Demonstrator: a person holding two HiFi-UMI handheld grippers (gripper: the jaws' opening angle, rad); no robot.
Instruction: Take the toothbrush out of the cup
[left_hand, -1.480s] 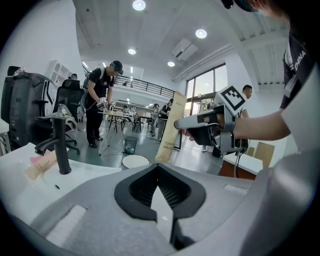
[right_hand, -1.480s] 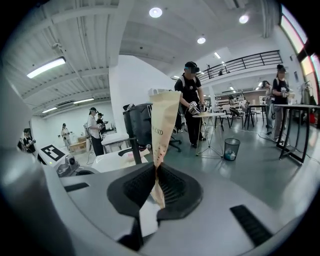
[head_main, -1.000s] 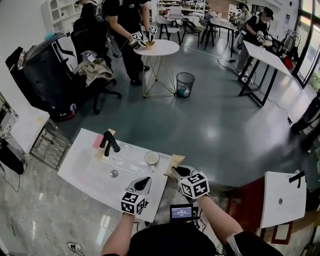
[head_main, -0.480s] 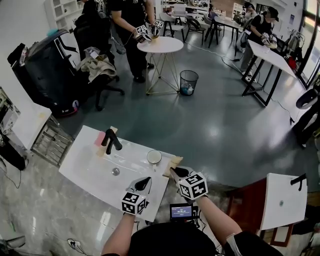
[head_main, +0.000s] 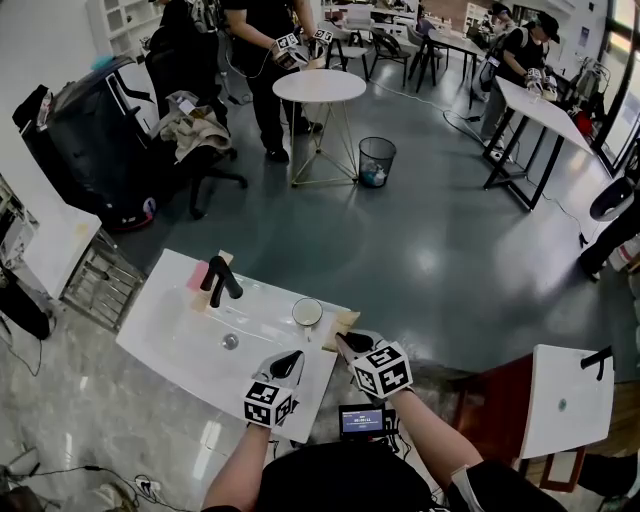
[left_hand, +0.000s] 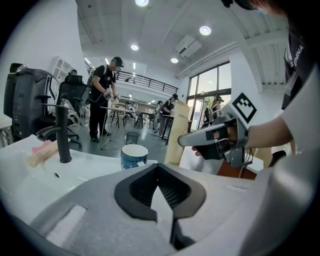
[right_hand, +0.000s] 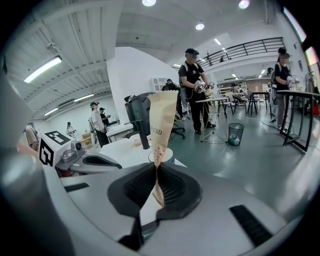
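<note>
Jaws: right gripper (right_hand: 156, 172) pinched on tan toothbrush pack (right_hand: 162, 120), left gripper (left_hand: 158, 175) closed, empty | Place: pack just right of cup (head_main: 307, 313), lower centre of head view | Advice: best to keep pinch firm, carry pack clear without tipping cup.

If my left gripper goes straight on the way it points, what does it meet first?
Probably the round blue and white cup just ahead of the left gripper; depth is unclear.
</note>
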